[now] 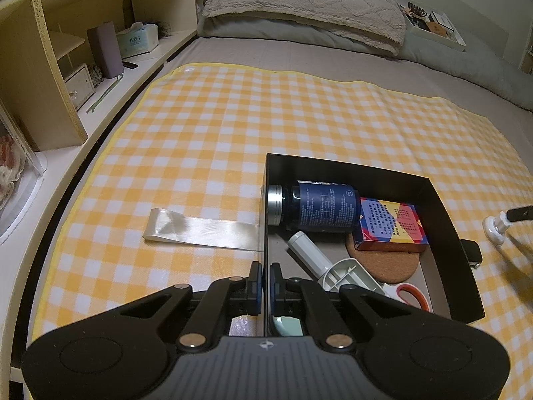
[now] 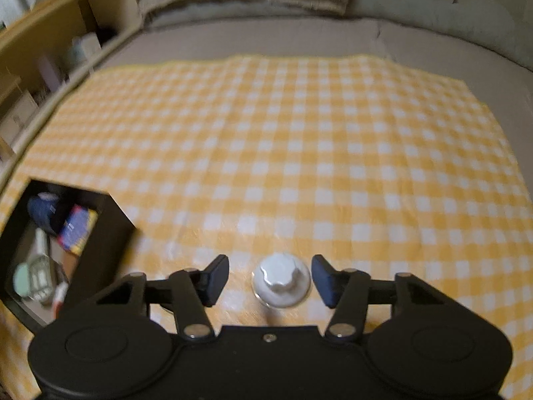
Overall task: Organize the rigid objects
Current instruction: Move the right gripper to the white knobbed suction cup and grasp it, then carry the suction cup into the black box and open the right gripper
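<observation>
Left wrist alone shows scissors (image 1: 413, 295) inside the black box (image 1: 443, 200).

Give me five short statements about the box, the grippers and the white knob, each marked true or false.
1. The left gripper is clamped on the wall of the black box. True.
2. The right gripper is shut on the white knob. False: its pads stand clear on either side of the knob.
3. The dark blue bottle lies on its side in the box. True.
4. The cork coaster lies outside the box. False: it is inside, under the colourful carton.
5. The satin ribbon lies on the checked cloth. True.
</observation>
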Demonstrator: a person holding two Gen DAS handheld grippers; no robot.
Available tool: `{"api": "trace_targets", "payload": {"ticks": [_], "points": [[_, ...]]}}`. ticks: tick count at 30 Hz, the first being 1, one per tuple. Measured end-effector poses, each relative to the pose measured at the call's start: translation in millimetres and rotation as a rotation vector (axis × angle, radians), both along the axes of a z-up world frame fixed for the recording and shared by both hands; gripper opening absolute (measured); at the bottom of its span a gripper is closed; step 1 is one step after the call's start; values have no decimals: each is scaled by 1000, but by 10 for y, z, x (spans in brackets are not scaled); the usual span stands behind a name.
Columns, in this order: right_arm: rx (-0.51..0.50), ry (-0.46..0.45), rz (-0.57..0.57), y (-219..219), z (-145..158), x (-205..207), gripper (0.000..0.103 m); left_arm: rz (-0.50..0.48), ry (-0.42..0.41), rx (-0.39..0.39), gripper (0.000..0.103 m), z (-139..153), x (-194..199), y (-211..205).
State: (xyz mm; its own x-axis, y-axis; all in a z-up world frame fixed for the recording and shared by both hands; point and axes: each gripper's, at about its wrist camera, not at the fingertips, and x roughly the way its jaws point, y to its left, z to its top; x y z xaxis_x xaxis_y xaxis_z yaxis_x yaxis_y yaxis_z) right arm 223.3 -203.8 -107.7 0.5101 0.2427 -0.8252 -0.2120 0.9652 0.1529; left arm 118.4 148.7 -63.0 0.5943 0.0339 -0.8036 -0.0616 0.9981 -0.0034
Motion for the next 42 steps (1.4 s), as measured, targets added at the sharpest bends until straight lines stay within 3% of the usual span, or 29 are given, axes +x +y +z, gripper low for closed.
{"api": "trace_targets", "payload": {"ticks": [2, 5, 8, 15, 22, 26, 30, 35, 42], "points": [[-27, 23, 3, 49, -106, 42, 52, 0, 0, -2, 5, -2, 0, -4], [-61, 58, 24, 112, -258, 88, 37, 1, 2, -4, 5, -8, 6, -5], [-89, 58, 34, 169, -334, 89, 29, 1, 2, -5, 5, -9, 8, -4], [-88, -10, 66, 262, -216, 117, 29, 2, 2, -3, 5, -8, 9, -3], [82, -89, 134, 467, 308, 37, 29, 3, 1, -2, 5, -16, 13, 5], [195, -113, 217, 655, 583, -113, 29, 2, 2, -2, 5, -15, 11, -8], [244, -109, 324, 975, 707, -287, 29, 2, 2, -3, 5, -15, 13, -4], [210, -60, 454, 1419, 662, -429, 29, 2, 2, -5, 5, -26, 12, -13], [73, -3, 565, 1865, 413, -569, 29, 0, 1, -15, 5, -27, 5, -13]]}}
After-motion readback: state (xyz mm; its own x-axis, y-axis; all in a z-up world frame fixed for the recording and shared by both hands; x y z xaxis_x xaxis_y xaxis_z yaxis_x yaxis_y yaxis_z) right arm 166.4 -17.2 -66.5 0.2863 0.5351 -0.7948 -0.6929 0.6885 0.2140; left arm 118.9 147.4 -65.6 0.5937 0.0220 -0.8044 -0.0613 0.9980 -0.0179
